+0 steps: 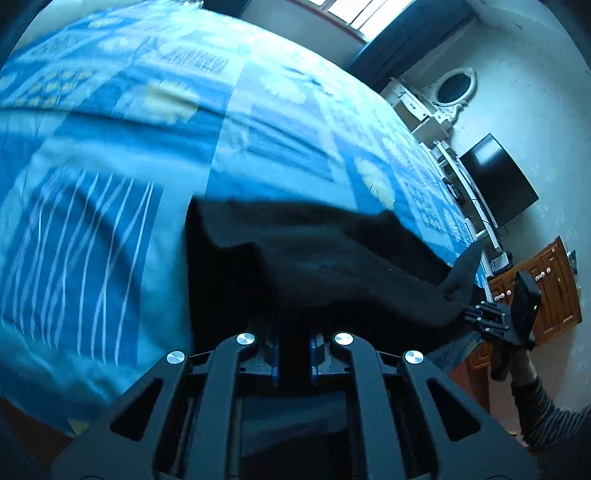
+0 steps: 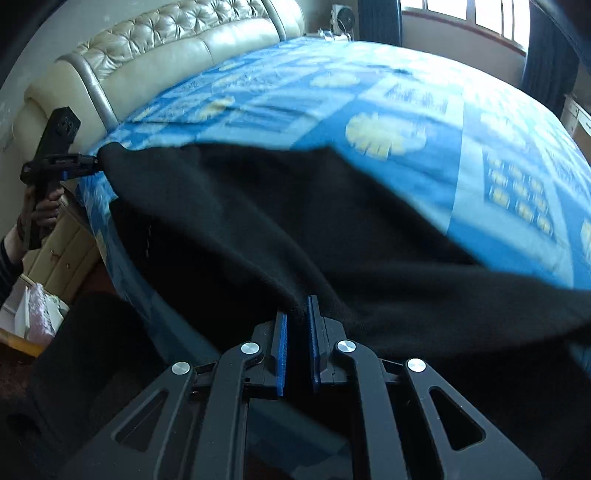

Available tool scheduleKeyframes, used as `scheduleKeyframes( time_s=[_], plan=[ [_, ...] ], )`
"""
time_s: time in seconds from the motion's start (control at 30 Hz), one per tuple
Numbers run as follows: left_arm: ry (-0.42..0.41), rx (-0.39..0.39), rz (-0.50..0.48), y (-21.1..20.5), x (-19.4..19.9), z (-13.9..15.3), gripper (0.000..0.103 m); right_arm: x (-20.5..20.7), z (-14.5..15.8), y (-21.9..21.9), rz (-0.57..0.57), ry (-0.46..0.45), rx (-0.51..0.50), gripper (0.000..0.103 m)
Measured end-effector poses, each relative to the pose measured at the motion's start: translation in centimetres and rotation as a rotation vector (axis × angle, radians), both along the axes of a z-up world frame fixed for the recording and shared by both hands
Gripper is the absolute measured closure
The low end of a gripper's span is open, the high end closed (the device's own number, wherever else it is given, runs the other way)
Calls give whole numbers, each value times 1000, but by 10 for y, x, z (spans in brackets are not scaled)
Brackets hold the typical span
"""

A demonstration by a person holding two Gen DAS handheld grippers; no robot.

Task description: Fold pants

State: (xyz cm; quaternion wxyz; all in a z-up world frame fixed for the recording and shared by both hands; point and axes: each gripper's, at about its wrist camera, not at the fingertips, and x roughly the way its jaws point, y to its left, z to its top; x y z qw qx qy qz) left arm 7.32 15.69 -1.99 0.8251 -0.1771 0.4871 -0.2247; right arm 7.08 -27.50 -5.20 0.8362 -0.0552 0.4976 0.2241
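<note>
Black pants (image 2: 280,229) hang stretched between my two grippers above the near edge of a bed with a blue patterned cover (image 2: 424,110). My right gripper (image 2: 297,314) is shut on an edge of the pants, its blue pads pinching the cloth. My left gripper (image 1: 293,339) is shut on another edge of the pants (image 1: 314,258), which drape over its fingers. The right gripper also shows in the left wrist view (image 1: 469,314), holding a corner of cloth. The left gripper also shows in the right wrist view (image 2: 94,164), holding the far corner.
A cream tufted headboard (image 2: 166,48) stands at the bed's head. A bedside cabinet (image 2: 62,251) sits below my left hand. A dark monitor (image 1: 498,177), a white dresser with an oval mirror (image 1: 454,88) and wooden cabinets (image 1: 546,288) line the wall. A window (image 2: 469,14) is beyond the bed.
</note>
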Motion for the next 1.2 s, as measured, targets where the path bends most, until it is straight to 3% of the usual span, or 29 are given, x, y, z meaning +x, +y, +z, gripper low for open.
scheduleKeyframes(
  time_s=[0.17,0.27,0.33,0.4,0.63,0.73,0.97,1.03,1.1,1.2],
  plan=[
    [76,11,52,3,-15,-32,88,-15,-21,4,-33,21,7,91],
    [93,-29,106,12,-27,-36,72,-23,-14,-2,-64,31,68,86],
    [108,-87,146,20,-38,-36,57,-28,-10,-11,-102,48,128,65],
    [112,-137,187,26,-46,-34,51,-33,-7,-24,-161,62,218,53],
    [168,-261,273,22,-51,-42,41,-39,-31,-87,-437,249,721,50],
    [185,-276,295,17,-51,-43,37,-43,-45,-100,-518,296,833,50],
    [200,-168,340,4,-38,-49,38,-50,-49,-101,-608,335,902,50],
    [188,-76,339,-2,-36,-49,58,-50,-54,-97,-616,367,943,50],
    [172,18,328,-10,-34,-50,71,-48,-64,-89,-629,411,985,50],
    [160,56,334,-15,-33,-50,76,-47,-75,-79,-649,430,1012,50]
  ],
)
